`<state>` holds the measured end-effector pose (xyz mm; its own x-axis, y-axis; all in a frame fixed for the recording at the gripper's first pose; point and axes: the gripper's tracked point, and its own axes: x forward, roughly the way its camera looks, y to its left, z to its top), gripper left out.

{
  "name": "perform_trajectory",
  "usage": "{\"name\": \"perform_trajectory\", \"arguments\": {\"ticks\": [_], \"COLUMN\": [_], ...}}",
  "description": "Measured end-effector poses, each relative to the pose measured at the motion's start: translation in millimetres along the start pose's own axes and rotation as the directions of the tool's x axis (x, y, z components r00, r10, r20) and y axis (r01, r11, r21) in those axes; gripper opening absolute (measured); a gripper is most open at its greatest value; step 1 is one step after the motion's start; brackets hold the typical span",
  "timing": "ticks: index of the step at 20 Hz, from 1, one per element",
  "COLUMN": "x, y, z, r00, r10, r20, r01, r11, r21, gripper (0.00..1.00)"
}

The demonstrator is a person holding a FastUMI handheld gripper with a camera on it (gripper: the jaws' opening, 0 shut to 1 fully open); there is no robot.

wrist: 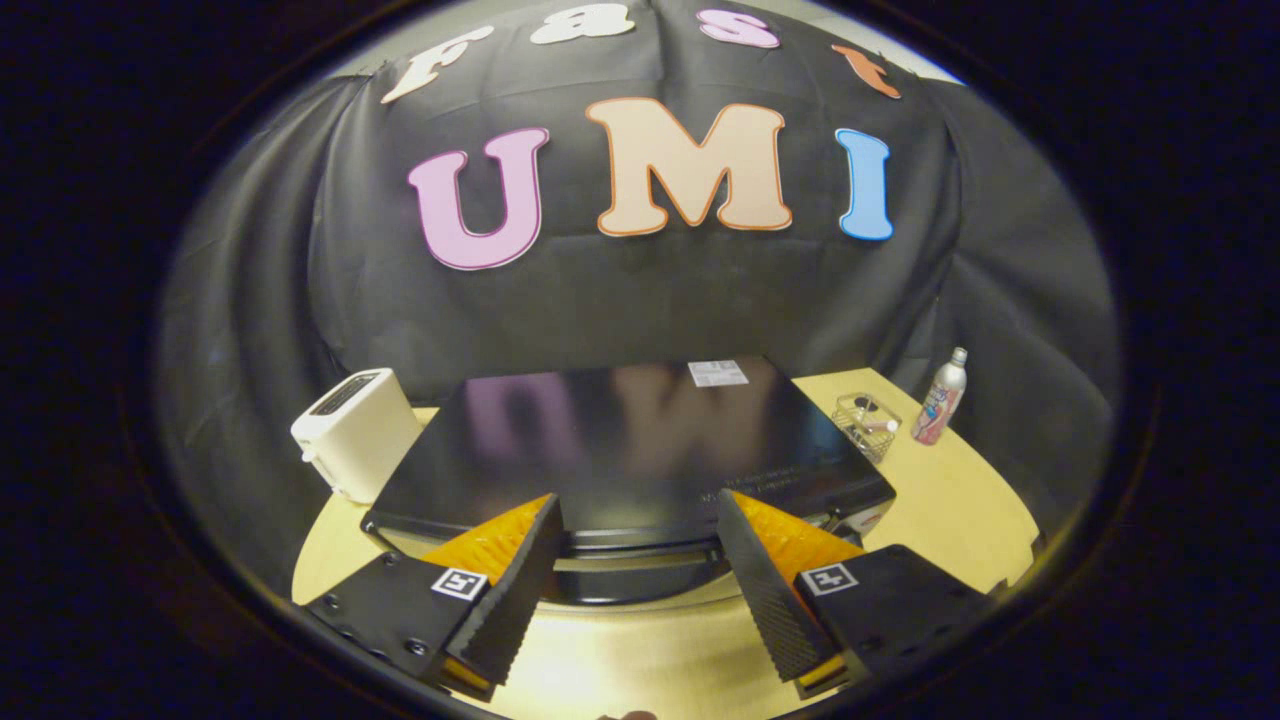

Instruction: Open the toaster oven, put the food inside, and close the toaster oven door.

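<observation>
Two fingers [520, 580] of the hand-held gripper [640, 585] are being held spread apart, released and grasping nothing, above the near edge of the bench [960, 510]. Just ahead of them, one black toaster oven [630, 450] is being seen from above, its glossy top reaching back toward the far edge of the bench; its front edge is lying between the fingertips, though whether it is being touched cannot be told. The door appears to be closed, so the task is judged to be at its very start: the opening, the loading and the closing are all being left undone. No food is being made out for certain. Beside the oven's left side, at the left edge of the bench, one white toaster [350, 430] is standing. Toward the far right corner, one small clear container [866, 422] is being kept, and just beyond it one bottle [941, 398] is standing upright.
</observation>
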<state>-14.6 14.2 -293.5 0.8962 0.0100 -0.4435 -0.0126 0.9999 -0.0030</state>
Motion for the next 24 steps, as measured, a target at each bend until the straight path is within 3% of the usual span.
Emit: {"name": "perform_trajectory", "arguments": {"ticks": [13, 24], "x": [-49.4, -91.0], "y": [-14.6, -29.2], "z": [-42.2, -115.8], "r00": [0.999, 0.982], "r10": [0.003, -0.033], "r20": [-0.053, -0.185], "r01": [-0.002, 0.034], "r11": [1.000, 0.999], "r21": [0.029, 0.003], "gripper": [0.98, 0.98]}}
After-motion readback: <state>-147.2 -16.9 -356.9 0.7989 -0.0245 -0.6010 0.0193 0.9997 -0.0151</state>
